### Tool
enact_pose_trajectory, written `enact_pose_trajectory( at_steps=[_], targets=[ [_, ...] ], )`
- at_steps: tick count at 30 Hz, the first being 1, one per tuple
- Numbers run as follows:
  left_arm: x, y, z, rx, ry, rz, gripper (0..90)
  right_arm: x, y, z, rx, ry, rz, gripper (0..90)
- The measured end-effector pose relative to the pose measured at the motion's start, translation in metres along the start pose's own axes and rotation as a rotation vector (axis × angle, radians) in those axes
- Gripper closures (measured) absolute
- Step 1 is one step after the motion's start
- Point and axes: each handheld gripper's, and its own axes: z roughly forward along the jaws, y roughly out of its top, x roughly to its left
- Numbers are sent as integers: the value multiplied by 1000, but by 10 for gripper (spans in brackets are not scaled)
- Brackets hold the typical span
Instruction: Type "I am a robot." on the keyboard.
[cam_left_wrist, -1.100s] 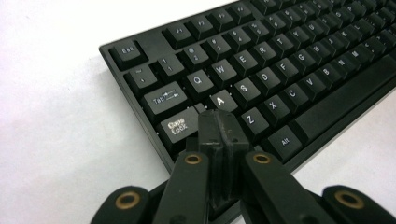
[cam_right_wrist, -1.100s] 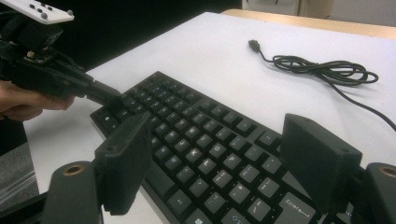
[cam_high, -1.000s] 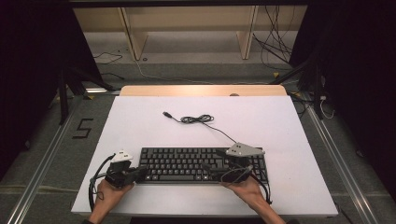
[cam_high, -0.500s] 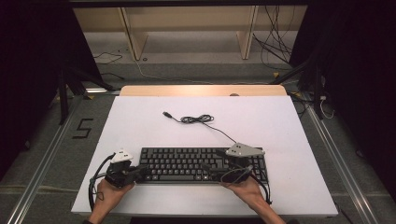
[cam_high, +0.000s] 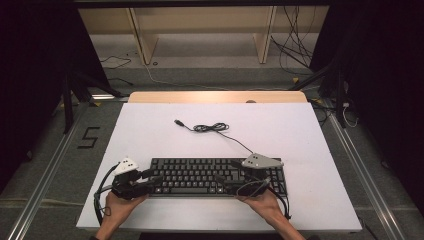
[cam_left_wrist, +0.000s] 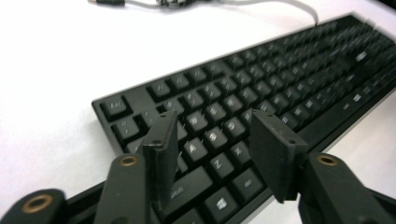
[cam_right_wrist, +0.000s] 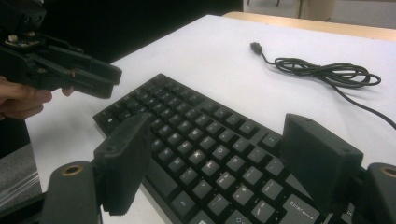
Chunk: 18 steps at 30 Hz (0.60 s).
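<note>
Two claws sit over a black keyboard (cam_high: 215, 176) at lower centre of the high view, on the white tabletop (cam_high: 300, 130). Left claw (cam_high: 150, 176) over the keyboard's left end, released, jaws apart above the keys, holding nothing. Right claw (cam_high: 227, 181) over the right half, also released. Keyboard cable (cam_high: 212, 128) lies coiled above, mid frame. Likely step: gripping both ends to move it; close evenly on the edges, not the keys, lift level, mind the trailing cable. Versus the earlier frame: nothing has visibly moved.
</note>
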Motion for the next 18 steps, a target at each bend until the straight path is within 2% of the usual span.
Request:
enact_pose_trajectory(
  at_steps=[3, 9, 11, 18],
  targets=[
    [0, 2, 0, -22, -6, -21, 434, 1, 0, 0, 0, 1, -2, 253],
    [0, 5, 3, -40, -9, -52, 394, 2, -2, -1, 2, 6, -1, 245],
    [0, 6, 7, -30, -3, -54, 375, 2, -3, -3, -2, 6, 0, 241],
    [0, 8, 15, -12, 4, -57, 403, 3, -4, -4, -6, 8, -1, 235]
  ],
)
